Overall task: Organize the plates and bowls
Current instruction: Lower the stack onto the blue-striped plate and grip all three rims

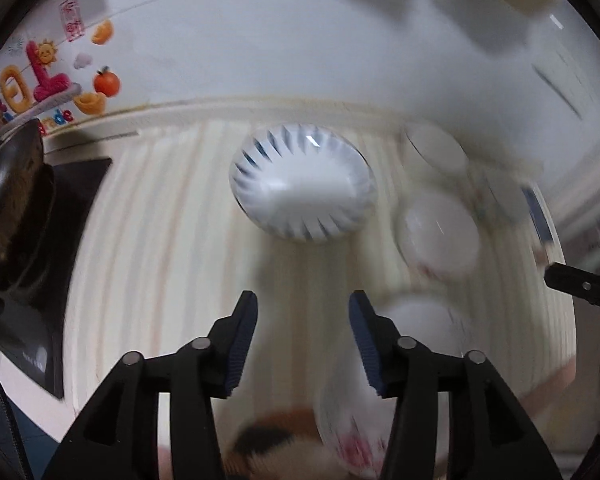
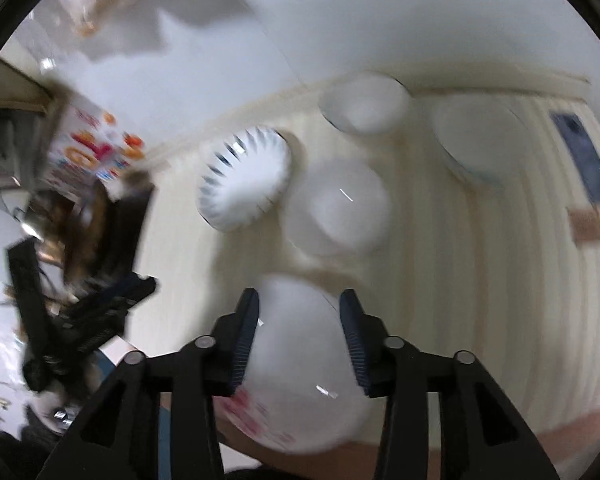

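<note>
Both the left gripper (image 1: pixel 303 300) and right gripper (image 2: pixel 299 298) are spread and empty, the right straddling the red-patterned bowl (image 2: pixel 296 364) nearest the blue-striped bowl (image 2: pixel 245 178), apparently for pickup.

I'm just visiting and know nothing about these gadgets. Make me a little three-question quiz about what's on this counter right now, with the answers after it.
1. True or false: the left gripper is clamped on the blue-striped bowl.
2. Which dish lies right between the fingers of the right gripper? A) the blue-striped bowl, B) the bowl with red markings, C) the dark phone.
3. Fill in: the dishes stand on a cream surface with ______ running along it.

Key
1. False. Its jaws are apart and hold nothing; the bowl stands well ahead.
2. B. The open jaws straddle it; the blur hides whether they touch.
3. Stripes, on the striped counter.
</note>
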The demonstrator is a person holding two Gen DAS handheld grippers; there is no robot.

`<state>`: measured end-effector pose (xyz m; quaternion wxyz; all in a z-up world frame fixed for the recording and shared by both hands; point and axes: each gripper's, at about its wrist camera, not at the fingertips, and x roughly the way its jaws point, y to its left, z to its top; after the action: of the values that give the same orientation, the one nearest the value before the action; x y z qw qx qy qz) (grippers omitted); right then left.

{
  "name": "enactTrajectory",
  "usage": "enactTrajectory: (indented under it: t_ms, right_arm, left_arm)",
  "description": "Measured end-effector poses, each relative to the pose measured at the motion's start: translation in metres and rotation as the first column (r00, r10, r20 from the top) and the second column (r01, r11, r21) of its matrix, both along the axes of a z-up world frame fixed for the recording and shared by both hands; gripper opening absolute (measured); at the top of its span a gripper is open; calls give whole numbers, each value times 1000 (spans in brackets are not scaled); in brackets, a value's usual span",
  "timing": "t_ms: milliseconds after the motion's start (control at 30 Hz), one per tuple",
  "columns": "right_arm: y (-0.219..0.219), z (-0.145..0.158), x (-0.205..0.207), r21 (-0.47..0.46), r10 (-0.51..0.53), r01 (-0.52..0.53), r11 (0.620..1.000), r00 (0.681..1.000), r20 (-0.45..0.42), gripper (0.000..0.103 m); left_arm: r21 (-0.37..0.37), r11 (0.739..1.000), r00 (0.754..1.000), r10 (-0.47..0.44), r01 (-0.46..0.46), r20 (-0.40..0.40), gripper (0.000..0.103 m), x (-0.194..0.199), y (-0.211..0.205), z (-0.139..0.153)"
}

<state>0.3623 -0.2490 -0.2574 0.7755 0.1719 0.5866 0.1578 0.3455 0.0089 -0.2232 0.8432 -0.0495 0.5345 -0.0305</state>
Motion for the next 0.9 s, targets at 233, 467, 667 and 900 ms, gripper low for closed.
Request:
enactTrajectory:
  t_ms: [233, 467, 667, 900]
  right_arm:
    - [66, -36, 116, 21, 38, -37, 999, 999, -29, 46]
    - [88, -122, 187, -38, 18, -25, 999, 985, -171, 42]
    - [103, -149, 202, -105, 64, -84, 991, 981, -182, 16]
    - [115, -151, 198, -161, 102, -124, 979, 985, -139, 14]
  left_arm:
    - [-14, 996, 991, 92, -94, -93, 46, 99, 46, -45]
    - [-8, 996, 973, 89, -93, -211, 46, 145, 58, -110]
    - [-87, 991, 976, 78, -98, -202, 33, 151, 63, -134]
    - [-86, 990, 978, 91, -109, -189, 20, 144, 61, -129]
